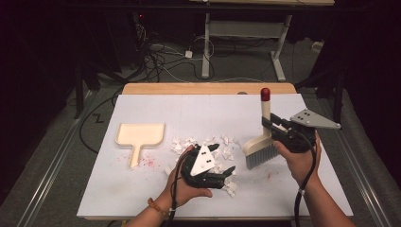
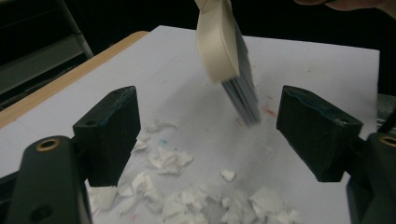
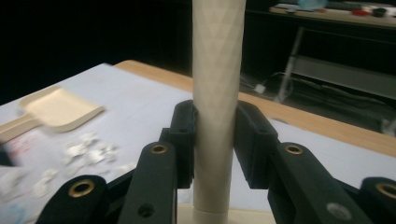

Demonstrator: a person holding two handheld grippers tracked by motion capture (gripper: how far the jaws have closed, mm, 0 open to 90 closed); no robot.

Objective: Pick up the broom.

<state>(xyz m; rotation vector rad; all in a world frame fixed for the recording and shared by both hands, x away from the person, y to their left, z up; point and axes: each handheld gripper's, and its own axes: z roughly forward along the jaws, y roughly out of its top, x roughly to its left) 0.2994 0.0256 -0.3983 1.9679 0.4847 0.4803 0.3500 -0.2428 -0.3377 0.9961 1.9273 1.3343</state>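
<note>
- my right gripper (image 1: 274,127) is clamped on the cream handle of the brush (image 1: 263,142); in the right gripper view both black jaws press flat against the handle's sides, which rises straight up between them.
- the brush stands upright, red cap at the top and grey bristles at the bottom, just right of the paper scraps (image 1: 208,153); the bristle tips sit at or just above the white sheet (image 1: 142,189), i cannot tell which.
- my right hand (image 1: 298,158) wraps the gripper body from below, with the grey three-cornered plate (image 1: 313,119) on top and a black cable trailing down along my forearm.
- my left gripper (image 1: 222,161) hovers low over the scraps with its jaws spread wide and nothing between them; in the left gripper view white scraps lie scattered on the sheet below the gap.
- in that same view the brush head hangs tilted beyond the scraps, bristles pointing down toward the sheet.
- my left hand (image 1: 189,182) holds that gripper at the near edge of the scraps; there is a beaded bracelet (image 1: 156,206) on the wrist.
- the cream dustpan (image 1: 139,137) lies flat on the sheet to the left of the scraps, well apart from the brush, its handle pointing toward me.
- faint pink specks (image 1: 149,162) mark the sheet between the dustpan's handle and the scraps.
</note>
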